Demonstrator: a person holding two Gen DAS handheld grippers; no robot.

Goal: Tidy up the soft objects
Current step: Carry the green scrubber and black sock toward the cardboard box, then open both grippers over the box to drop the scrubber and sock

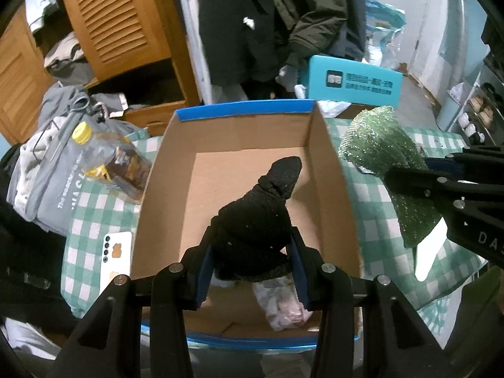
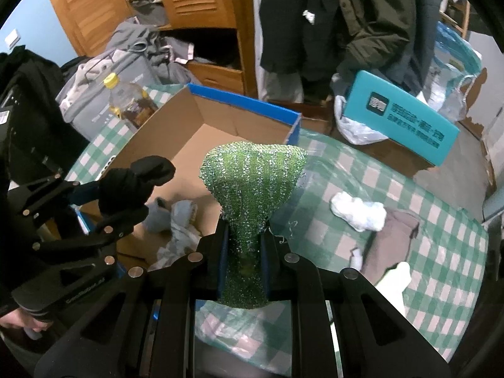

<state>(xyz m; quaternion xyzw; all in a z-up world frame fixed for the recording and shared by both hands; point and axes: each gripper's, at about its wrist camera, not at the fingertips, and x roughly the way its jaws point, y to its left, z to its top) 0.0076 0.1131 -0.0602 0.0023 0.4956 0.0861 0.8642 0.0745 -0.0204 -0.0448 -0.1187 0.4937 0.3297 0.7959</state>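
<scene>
My left gripper (image 1: 252,245) is shut on a black glove (image 1: 258,220), which hangs over the open cardboard box (image 1: 226,135) with the blue rim. A pale crumpled cloth (image 1: 280,302) lies on the box floor under the glove. To the right of the box my right gripper (image 2: 244,242) is shut on a green glittery cloth (image 2: 252,182) that fans out above its fingers. The same green cloth (image 1: 378,148) and right gripper (image 1: 409,179) show at the right edge of the left wrist view. In the right wrist view, the black glove (image 2: 132,182) sits in the left gripper (image 2: 91,208) over the box (image 2: 239,116).
A green checked tablecloth (image 2: 409,214) covers the table. On it lie a white wad (image 2: 359,211), a brownish cloth (image 2: 393,236), a white phone (image 1: 115,258) and an oil bottle (image 1: 107,157). Grey clothes (image 1: 53,163), a teal box (image 2: 406,116) and a wooden cabinet (image 1: 126,22) stand behind.
</scene>
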